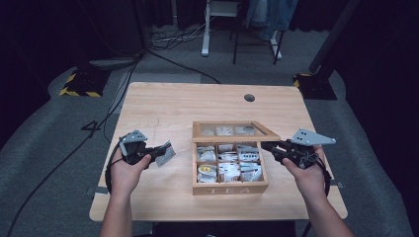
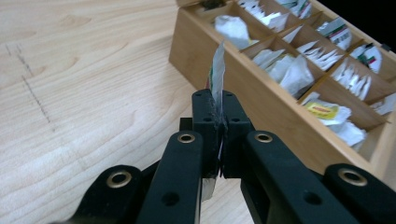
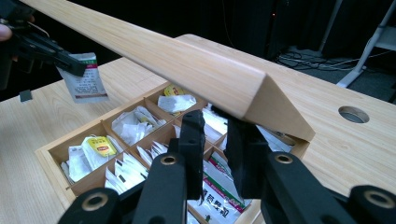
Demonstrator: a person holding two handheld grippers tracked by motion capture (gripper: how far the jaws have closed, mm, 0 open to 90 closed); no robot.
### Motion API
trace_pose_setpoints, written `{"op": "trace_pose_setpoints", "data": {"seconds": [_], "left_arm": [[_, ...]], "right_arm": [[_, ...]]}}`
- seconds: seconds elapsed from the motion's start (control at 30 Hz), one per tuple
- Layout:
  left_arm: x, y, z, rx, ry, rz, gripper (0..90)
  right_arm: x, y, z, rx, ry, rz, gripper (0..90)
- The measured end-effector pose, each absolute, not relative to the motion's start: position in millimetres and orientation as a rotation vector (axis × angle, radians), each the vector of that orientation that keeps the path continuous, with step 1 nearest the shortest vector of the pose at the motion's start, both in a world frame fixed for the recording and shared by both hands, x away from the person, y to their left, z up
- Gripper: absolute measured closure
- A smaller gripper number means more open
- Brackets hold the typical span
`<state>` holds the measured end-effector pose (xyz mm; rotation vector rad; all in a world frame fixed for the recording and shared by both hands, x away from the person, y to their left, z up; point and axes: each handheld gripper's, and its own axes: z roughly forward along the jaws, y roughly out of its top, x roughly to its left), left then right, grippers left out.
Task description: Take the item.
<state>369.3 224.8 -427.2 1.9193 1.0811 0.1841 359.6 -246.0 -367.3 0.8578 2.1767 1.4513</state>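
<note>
High view: the left gripper [image 1: 157, 152], at centre-left of the frame, has its jaws pinched on a small flat paper tea-bag sachet [image 1: 166, 153], held above the bare pale wooden table [image 1: 163, 106] just left of the open compartmented wooden tea box [image 1: 230, 188]. The right gripper [image 1: 267, 146] sits at the box's right edge, under the raised glass-paned wooden lid [image 1: 234, 131]. The sachet's long axis runs roughly up and right, towards the box.

Left gripper view: the sachet [image 2: 217, 74] appears edge-on, rising from the closed jaws towards upper centre, clamped at its lower end. Judged light, thin and limp; it would crease or tear under hard pressure, so an edge grip well inside the margin seems right. The box wall [image 2: 261, 98] lies just to the right.

Right gripper view: the jaws stand a little apart, gripping nothing that I can confirm, beneath the lid's corner [image 3: 224, 84]. At upper left the sachet [image 3: 86, 79] hangs broadside, printed face visible, long axis near vertical, free end down.
</note>
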Motion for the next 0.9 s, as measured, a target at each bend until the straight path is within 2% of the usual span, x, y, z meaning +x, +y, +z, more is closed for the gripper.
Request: {"op": "trace_pose_setpoints", "data": {"seconds": [0.27,0.7,0.83,0.9], "left_arm": [[377,231,-443,1.901,1.133,0.133,87.4],[384,235,-459,1.903,1.191,0.123,85.7],[384,236,-461,1.929,1.215,0.175,79.1],[385,236,-461,1.932,1.221,0.209,72.4]], "right_arm": [[360,-246,-367,0.857,2.178,1.452,76.4],[359,-246,-367,0.856,2.180,1.449,76.3],[359,-246,-367,0.856,2.180,1.449,76.2],[359,-246,-368,0.858,2.182,1.448,76.2]]}}
